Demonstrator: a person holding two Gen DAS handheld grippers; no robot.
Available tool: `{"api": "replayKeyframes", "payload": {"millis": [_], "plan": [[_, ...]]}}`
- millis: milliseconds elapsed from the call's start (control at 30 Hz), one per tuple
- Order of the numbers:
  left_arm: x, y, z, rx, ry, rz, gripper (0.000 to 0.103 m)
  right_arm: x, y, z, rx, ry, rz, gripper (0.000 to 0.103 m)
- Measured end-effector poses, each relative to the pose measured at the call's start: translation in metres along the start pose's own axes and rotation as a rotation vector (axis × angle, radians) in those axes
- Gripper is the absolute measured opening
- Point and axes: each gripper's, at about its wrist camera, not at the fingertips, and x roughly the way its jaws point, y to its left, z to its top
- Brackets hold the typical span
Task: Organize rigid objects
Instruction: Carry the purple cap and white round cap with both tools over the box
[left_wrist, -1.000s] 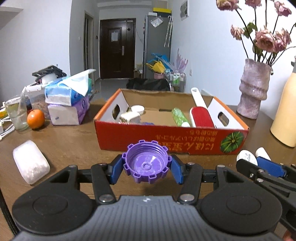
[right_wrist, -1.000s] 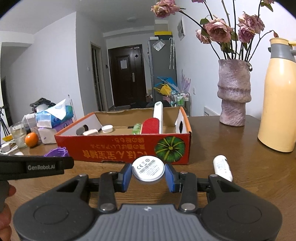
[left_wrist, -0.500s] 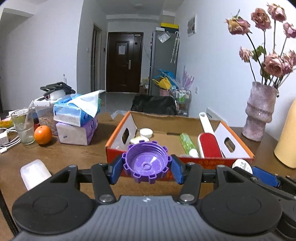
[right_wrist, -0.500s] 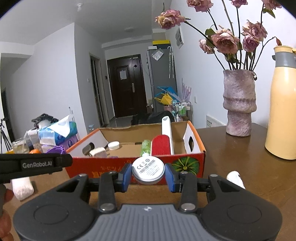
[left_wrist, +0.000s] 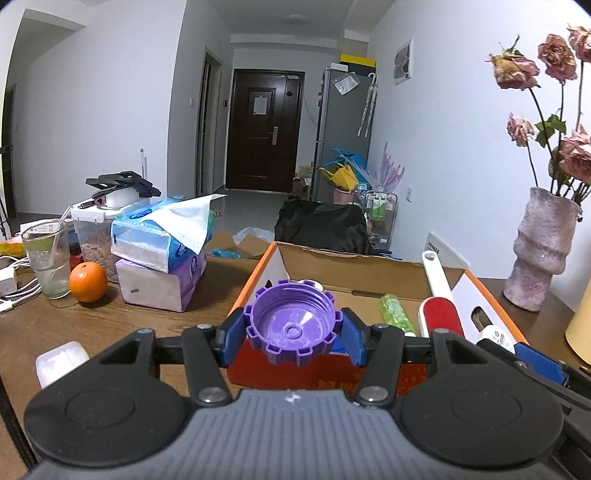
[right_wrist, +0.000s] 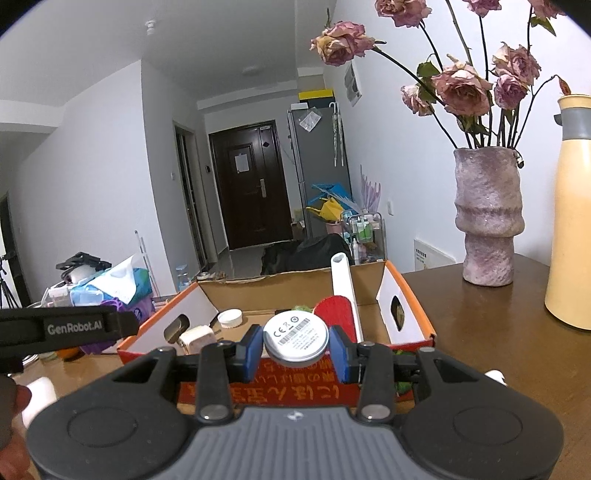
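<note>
Purple cap (left_wrist: 293, 322): your left gripper (left_wrist: 293, 334) clamps it, over the cardboard box (left_wrist: 258, 269) front wall.
Left view only: orange (left_wrist: 88, 282), tissue packs (left_wrist: 162, 236).
White disc (right_wrist: 295, 339): your right gripper (right_wrist: 295, 350) pinches it above the box.
Right view only: yellow flask (right_wrist: 570, 221).
</note>
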Motion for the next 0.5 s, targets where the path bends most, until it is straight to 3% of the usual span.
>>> {"api": "replayKeyframes", "payload": {"millis": [500], "plan": [[0.034, -0.001, 0.014, -0.004, -0.006, 0.008, 0.055, 0.035, 0.005, 0.012, 0.006, -0.011, 0.005, 0.038]]}}
